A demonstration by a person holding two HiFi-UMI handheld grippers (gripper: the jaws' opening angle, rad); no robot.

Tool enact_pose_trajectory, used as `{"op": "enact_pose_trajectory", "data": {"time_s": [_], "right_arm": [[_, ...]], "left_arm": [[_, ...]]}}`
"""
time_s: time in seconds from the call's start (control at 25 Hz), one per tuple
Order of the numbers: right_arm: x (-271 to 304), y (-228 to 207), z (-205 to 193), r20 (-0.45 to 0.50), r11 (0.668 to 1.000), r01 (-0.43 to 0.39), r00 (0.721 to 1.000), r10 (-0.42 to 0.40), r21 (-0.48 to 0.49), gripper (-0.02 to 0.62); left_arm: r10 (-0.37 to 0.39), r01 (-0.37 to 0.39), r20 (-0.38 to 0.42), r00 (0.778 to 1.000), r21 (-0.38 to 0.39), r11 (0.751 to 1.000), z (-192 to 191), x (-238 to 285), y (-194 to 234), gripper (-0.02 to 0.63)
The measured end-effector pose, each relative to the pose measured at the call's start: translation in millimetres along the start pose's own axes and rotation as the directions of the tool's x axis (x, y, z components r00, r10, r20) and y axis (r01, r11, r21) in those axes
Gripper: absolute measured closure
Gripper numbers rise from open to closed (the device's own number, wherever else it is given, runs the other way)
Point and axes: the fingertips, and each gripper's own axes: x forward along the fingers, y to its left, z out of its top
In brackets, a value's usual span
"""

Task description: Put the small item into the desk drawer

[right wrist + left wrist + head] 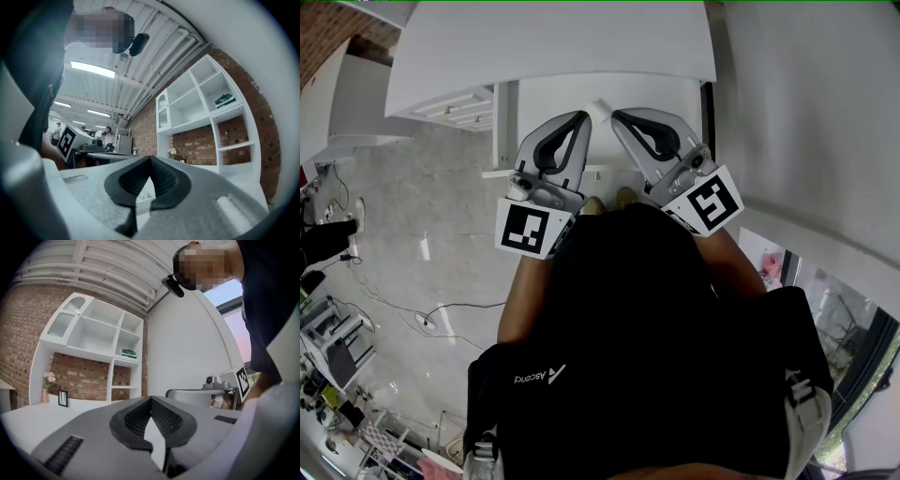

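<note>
The left tool (583,118) and right tool (617,116) are hovering side by side, both pinched together on nothing, near the white bench (553,37), whose drawers (455,105) are sitting farther left.

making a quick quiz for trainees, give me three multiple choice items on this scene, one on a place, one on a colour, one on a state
1. Where is the green book?
A) on a chair
B) in a compartment of the shelf unit
C) in a sink

2. What colour is the shelf unit?
A) white
B) black
C) yellow

3. How do the left tongs and the right tongs stand?
A) wide open
B) shut on a cup
C) shut, nothing between them

Answers:
1 B, the book lies in a right-hand compartment.
2 A, its boards show white against the brick wall.
3 C, each pair's tips touch with nothing held.
</note>
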Motion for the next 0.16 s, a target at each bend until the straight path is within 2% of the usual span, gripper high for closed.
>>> {"op": "enact_pose_trajectory", "data": {"time_s": [0.16], "right_arm": [[-0.5, 0.1, -1.0, 0.002, 1.000, -0.003, 1.000, 0.003, -0.003, 0.595]], "left_arm": [[0.002, -0.002, -0.022, 1.000, 0.003, 1.000, -7.4, -1.7, 0.3, 0.607]]}}
